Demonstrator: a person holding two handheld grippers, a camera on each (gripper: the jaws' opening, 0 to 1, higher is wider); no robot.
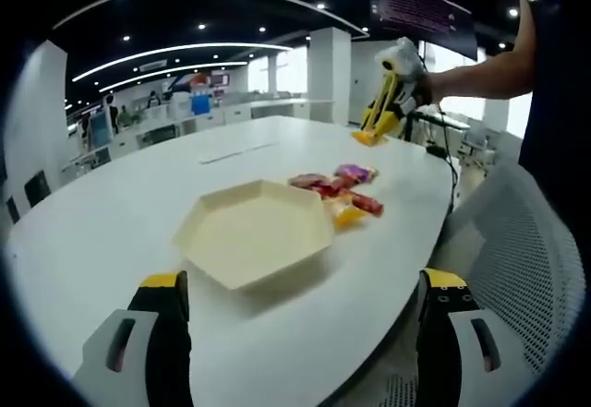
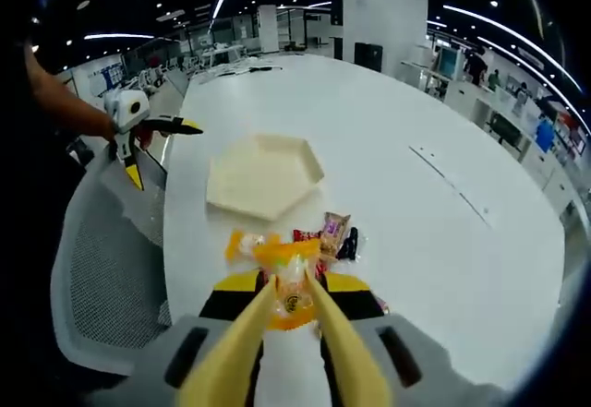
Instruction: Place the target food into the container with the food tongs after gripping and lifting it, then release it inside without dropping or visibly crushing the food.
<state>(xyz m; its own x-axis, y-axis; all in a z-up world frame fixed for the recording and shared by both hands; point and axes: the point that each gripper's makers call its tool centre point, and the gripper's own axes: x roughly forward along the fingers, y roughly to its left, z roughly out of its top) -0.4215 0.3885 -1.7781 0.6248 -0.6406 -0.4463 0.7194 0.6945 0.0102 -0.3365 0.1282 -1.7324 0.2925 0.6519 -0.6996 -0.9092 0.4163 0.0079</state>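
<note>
An orange snack packet (image 2: pixel 289 289) is pinched in the yellow tongs (image 2: pixel 277 352), which the right gripper (image 2: pixel 292 333) clamps. Left gripper (image 1: pixel 300 333) gapes wide, holding nothing, near the hexagonal tray (image 1: pixel 254 232)

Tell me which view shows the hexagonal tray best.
The left gripper view: the hexagonal tray sits close and central, its rim and empty inside plain. The right gripper view shows the same tray farther off, beyond the snack packets, smaller.

Lying empty and flat on the white worktop (image 2: pixel 388 149): cream hexagonal tray (image 2: pixel 265 174). Resting just beside it in a loose heap: wrapped snacks (image 1: pixel 340 192), red, purple, orange. Hanging pinched between yellow food tongs (image 2: pixel 286 333) above the heap: orange-wrapped snack (image 2: pixel 290 289).
</note>
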